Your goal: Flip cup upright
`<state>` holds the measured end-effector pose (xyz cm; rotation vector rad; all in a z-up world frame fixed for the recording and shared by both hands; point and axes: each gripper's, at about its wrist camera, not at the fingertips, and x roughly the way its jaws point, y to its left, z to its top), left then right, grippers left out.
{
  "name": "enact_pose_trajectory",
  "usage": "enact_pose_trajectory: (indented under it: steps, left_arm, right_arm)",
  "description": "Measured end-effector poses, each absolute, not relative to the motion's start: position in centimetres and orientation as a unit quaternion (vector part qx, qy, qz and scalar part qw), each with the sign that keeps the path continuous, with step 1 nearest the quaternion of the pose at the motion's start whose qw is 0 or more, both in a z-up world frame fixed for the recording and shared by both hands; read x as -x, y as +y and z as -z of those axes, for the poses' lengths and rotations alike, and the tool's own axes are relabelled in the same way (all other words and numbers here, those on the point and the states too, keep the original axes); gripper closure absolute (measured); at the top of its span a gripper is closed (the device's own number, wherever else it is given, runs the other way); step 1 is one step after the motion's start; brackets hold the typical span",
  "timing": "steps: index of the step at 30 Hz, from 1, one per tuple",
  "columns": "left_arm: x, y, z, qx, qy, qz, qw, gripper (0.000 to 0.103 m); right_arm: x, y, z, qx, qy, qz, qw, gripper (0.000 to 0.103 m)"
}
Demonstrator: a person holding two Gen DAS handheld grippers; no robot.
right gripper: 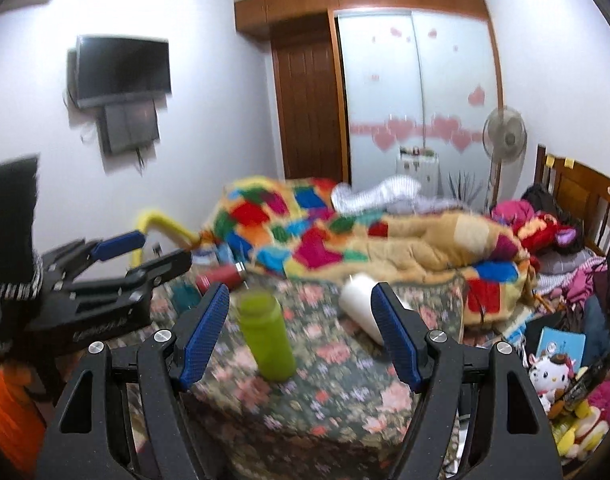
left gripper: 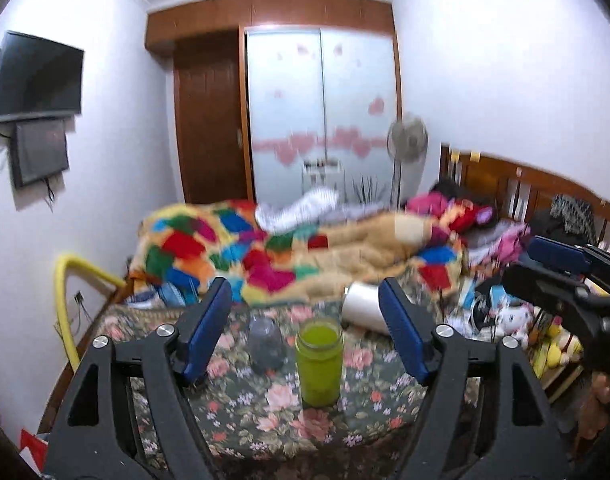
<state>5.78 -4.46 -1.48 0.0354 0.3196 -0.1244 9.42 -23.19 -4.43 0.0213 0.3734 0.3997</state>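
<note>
A white cup (left gripper: 363, 306) lies on its side on the floral bedcover (left gripper: 265, 412), partly behind my left gripper's right finger; it also shows in the right wrist view (right gripper: 359, 306). My left gripper (left gripper: 305, 320) is open and empty, above the cover's near part, short of the cup. My right gripper (right gripper: 301, 322) is open and empty, with the cup just left of its right finger (right gripper: 395, 336). Each gripper shows at the edge of the other's view: the right gripper (left gripper: 561, 272) and the left gripper (right gripper: 145, 252).
A green bottle (left gripper: 319, 360) stands upright on the cover between the fingers, also in the right wrist view (right gripper: 267, 336). A small grey glass (left gripper: 265, 344) stands left of it. A patchwork blanket (left gripper: 289, 252) is heaped behind. Toys (right gripper: 553, 376) lie to the right.
</note>
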Motion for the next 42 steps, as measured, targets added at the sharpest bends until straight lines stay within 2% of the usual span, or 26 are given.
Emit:
enact_pose_trajectory:
  steps: [1, 4, 10, 12, 17, 42]
  left_arm:
    - [-4.8, -4.3, 1.1, -0.014, 0.145, 0.059, 0.988, 0.021]
    - [-2.3, -4.0, 0.0, -0.011, 0.107, 0.05, 0.993, 0.019]
    - [0.8, -3.6, -0.7, -0.005, 0.058, 0.025, 0.998, 0.001]
    - [1.1, -3.5, -0.6, -0.002, 0.055, 0.018, 0.998, 0.0]
    - [1.3, -3.0, 0.0, 0.008, 0.064, 0.005, 0.998, 0.0]
    - [1.6, -2.4, 1.0, 0.018, 0.085, -0.004, 0.996, 0.0]
  right_arm:
    - [-8.8, -23.2, 3.8, -0.015, 0.171, -0.2, 0.965, 0.033]
    - [-7.0, -23.0, 2.4, -0.026, 0.134, -0.206, 0.969, 0.032]
    - [-4.6, -22.1, 1.2, -0.032, 0.082, -0.204, 0.975, 0.026]
    - [-4.2, -21.9, 1.4, -0.03, 0.072, -0.196, 0.977, 0.023]
    - [-3.8, -21.3, 2.2, -0.021, 0.066, -0.172, 0.983, 0.001]
    - [-3.3, -21.4, 3.0, -0.004, 0.089, -0.167, 0.982, 0.0]
